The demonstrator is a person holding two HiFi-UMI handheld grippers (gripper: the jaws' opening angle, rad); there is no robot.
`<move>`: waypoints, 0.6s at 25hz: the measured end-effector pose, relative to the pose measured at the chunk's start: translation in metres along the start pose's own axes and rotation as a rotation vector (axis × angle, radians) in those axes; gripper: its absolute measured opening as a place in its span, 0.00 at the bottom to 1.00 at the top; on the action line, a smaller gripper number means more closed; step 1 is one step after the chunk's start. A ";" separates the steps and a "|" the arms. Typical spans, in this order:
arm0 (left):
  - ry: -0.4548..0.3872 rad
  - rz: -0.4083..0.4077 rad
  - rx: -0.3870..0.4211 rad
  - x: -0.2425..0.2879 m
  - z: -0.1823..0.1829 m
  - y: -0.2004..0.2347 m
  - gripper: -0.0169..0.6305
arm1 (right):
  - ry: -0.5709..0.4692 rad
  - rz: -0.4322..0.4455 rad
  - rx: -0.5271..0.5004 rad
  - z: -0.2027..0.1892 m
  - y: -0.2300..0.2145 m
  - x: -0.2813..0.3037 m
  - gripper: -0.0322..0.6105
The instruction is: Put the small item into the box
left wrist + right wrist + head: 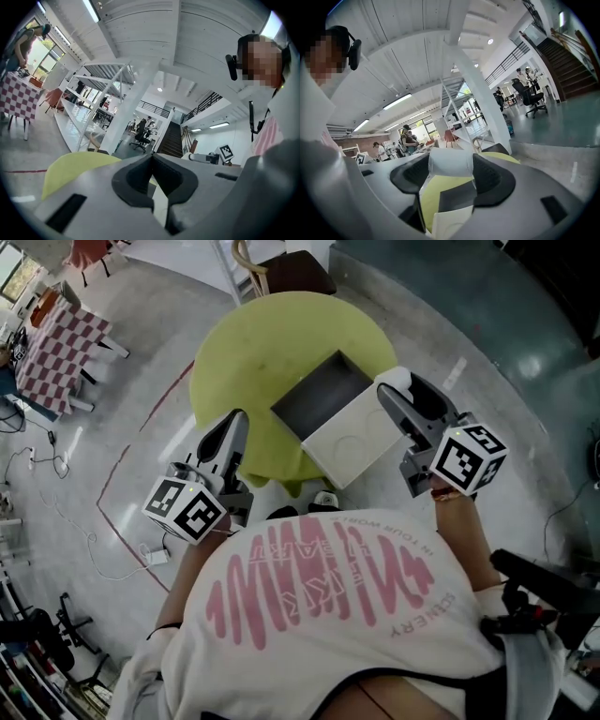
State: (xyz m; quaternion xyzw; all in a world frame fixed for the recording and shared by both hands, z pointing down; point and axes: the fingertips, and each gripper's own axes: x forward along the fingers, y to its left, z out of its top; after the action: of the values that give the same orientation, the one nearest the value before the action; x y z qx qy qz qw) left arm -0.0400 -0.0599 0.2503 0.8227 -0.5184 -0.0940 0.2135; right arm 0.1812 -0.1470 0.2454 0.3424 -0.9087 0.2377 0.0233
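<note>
Item of the task, the small white item [449,161], sits pinched between the two dark pads of the right gripper [450,165], whose jaws stand wide apart and press on its two ends. In the head view this gripper [398,392] reaches in at the right edge of the box [323,395], with the white piece [395,380] at its tip. The box lies open, its dark grey inside bare, and its white lid [361,439] is folded out flat toward the person. Through the right gripper's jaws the grey tray [457,197] shows below the held piece. The box rests on a round yellow-green table [272,329]. The left gripper [235,420] hovers at the table's near left edge, apart from the box; its jaws [152,159] meet at the tips with nothing between them.
</note>
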 end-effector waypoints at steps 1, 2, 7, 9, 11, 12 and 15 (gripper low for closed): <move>-0.002 0.011 0.000 0.003 -0.002 0.001 0.04 | 0.009 0.011 -0.002 -0.001 -0.004 0.004 0.50; -0.005 0.023 -0.002 0.005 -0.005 0.002 0.04 | 0.018 0.020 -0.003 -0.003 -0.008 0.007 0.50; -0.024 0.069 -0.019 0.019 -0.015 0.011 0.04 | 0.050 0.055 -0.003 -0.009 -0.029 0.029 0.50; -0.029 0.083 -0.022 0.025 -0.017 0.017 0.04 | 0.063 0.071 -0.001 -0.011 -0.034 0.041 0.50; -0.033 0.097 -0.028 0.030 -0.019 0.024 0.04 | 0.085 0.089 -0.002 -0.016 -0.037 0.053 0.50; -0.034 0.104 -0.032 0.033 -0.021 0.027 0.04 | 0.095 0.097 -0.003 -0.019 -0.038 0.059 0.50; -0.040 0.113 -0.043 0.043 -0.025 0.037 0.04 | 0.105 0.112 0.001 -0.024 -0.044 0.074 0.50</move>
State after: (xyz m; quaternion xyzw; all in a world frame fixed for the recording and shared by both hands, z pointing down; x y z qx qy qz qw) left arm -0.0417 -0.1054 0.2916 0.7852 -0.5662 -0.1092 0.2259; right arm 0.1492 -0.2105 0.3001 0.2782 -0.9238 0.2568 0.0576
